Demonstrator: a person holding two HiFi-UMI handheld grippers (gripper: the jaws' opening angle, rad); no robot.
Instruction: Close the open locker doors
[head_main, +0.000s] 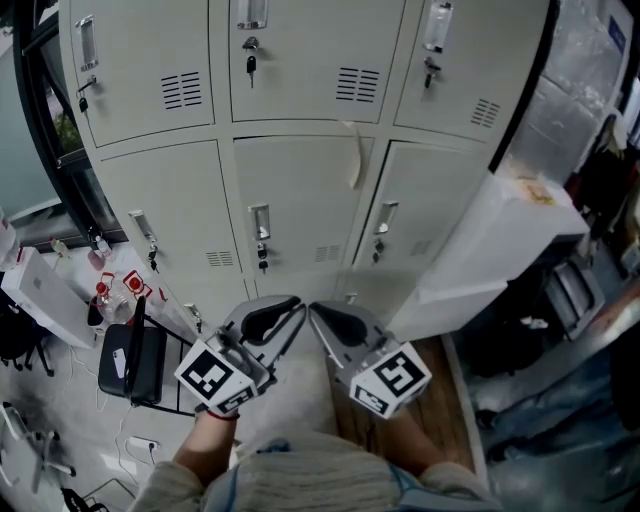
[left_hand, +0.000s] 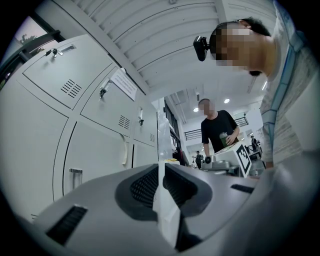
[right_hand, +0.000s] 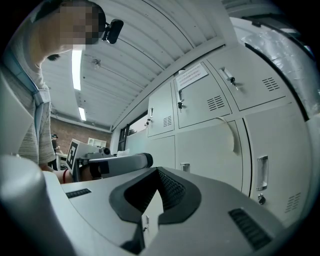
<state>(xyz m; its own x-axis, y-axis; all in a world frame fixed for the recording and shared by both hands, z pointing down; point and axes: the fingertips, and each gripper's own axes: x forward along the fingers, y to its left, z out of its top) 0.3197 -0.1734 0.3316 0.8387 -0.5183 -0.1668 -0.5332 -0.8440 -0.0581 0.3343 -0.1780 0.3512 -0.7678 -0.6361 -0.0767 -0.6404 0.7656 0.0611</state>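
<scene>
A bank of grey lockers (head_main: 300, 200) fills the head view, and its upper and middle doors lie flat and shut, with keys in some locks (head_main: 250, 66). At the right a white panel (head_main: 490, 250) stands out from the locker front; it looks like an open door. Both grippers are held low, close to the person's body, tips nearly touching each other. The left gripper (head_main: 297, 303) (left_hand: 160, 167) is shut on nothing. The right gripper (head_main: 313, 307) (right_hand: 158, 171) is also shut and empty. The bottom row of lockers is mostly hidden behind them.
A black bag (head_main: 130, 360), a white box (head_main: 45, 295) and bottles (head_main: 100, 295) sit on the floor at the left. A plastic-wrapped object (head_main: 585, 60) stands right of the lockers. A person in a black shirt (left_hand: 217, 130) stands further back.
</scene>
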